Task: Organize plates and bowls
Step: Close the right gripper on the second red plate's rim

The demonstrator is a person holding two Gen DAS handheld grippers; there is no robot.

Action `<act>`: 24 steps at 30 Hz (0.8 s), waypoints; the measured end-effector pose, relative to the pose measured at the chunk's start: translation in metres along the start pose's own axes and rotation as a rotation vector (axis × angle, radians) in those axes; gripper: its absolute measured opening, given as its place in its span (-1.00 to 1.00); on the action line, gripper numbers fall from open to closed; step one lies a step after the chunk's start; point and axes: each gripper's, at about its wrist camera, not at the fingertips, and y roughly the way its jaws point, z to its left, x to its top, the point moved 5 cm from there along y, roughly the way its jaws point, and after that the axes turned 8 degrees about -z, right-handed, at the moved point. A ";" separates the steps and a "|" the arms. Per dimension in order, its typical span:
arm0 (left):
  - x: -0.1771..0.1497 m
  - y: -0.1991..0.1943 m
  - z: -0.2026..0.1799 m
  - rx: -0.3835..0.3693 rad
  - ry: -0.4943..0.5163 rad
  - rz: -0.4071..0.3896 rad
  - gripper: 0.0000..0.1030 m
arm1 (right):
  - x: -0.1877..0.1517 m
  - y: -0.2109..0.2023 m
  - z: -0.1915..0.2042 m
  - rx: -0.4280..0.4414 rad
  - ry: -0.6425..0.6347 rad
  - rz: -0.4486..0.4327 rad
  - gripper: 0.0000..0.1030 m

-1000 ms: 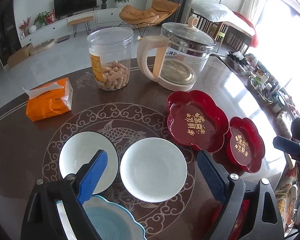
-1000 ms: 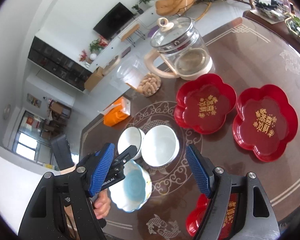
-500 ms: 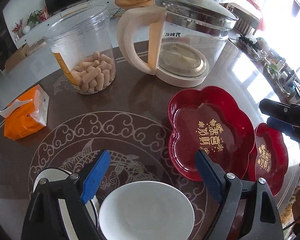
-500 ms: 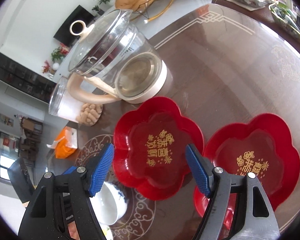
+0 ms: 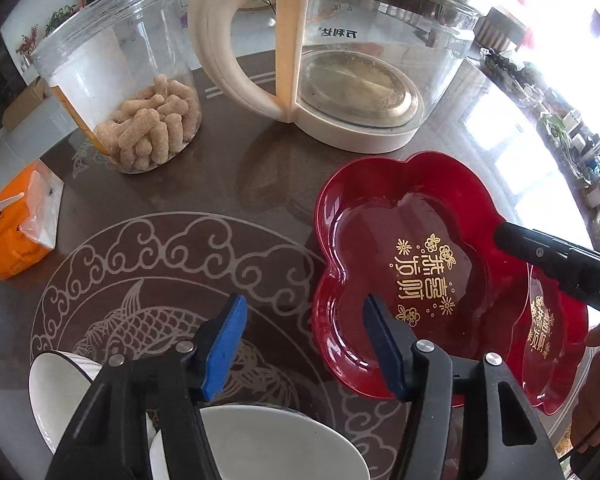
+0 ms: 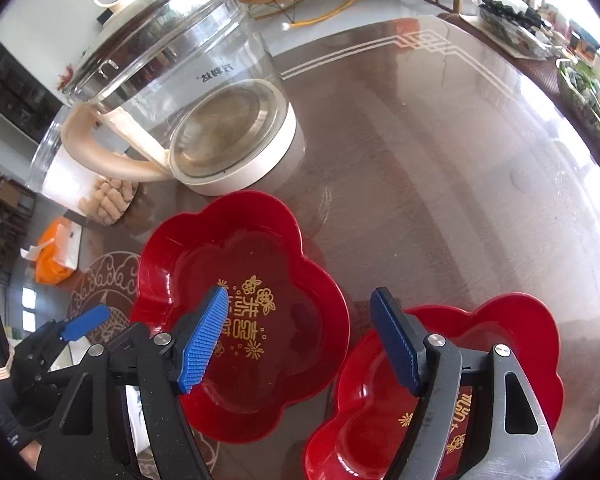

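Plate: your right tongs [image 6: 300,336] straddle the gap between two red plates [image 6: 244,320], nearer than the left.
Tongs: your left tongs [image 5: 304,344] just narrowed, both pairs gaping, gripping nothing.

Left gripper [image 5: 304,344]: you carried a black frame with angular cut-outs and two bright blue pads.
Left gripper screws: you had round silver screw heads near each finger's base.
Right gripper [image 6: 300,340]: you had the same black frame, its blue pads ribbed across the face.
Right gripper markings: your black body bore small white lettering, mostly cut off.
Sleeve [image 6: 4,412]: you wore dark cloth with a pale ribbed cuff above it.
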 end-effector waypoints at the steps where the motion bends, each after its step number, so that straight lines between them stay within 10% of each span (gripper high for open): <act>1: 0.000 0.002 -0.001 0.003 0.002 0.007 -0.04 | -0.001 0.003 0.000 -0.003 -0.009 0.011 0.21; 8: -0.004 0.012 -0.009 0.029 0.016 0.055 -0.57 | -0.005 0.013 -0.001 -0.061 -0.057 0.029 -0.25; 10: -0.005 0.013 -0.009 0.056 0.019 0.049 -0.66 | -0.006 0.013 -0.004 -0.081 -0.058 0.031 -0.78; 24: -0.003 -0.047 -0.013 0.015 0.027 -0.064 -0.70 | -0.010 -0.035 -0.004 -0.012 0.014 -0.046 -0.80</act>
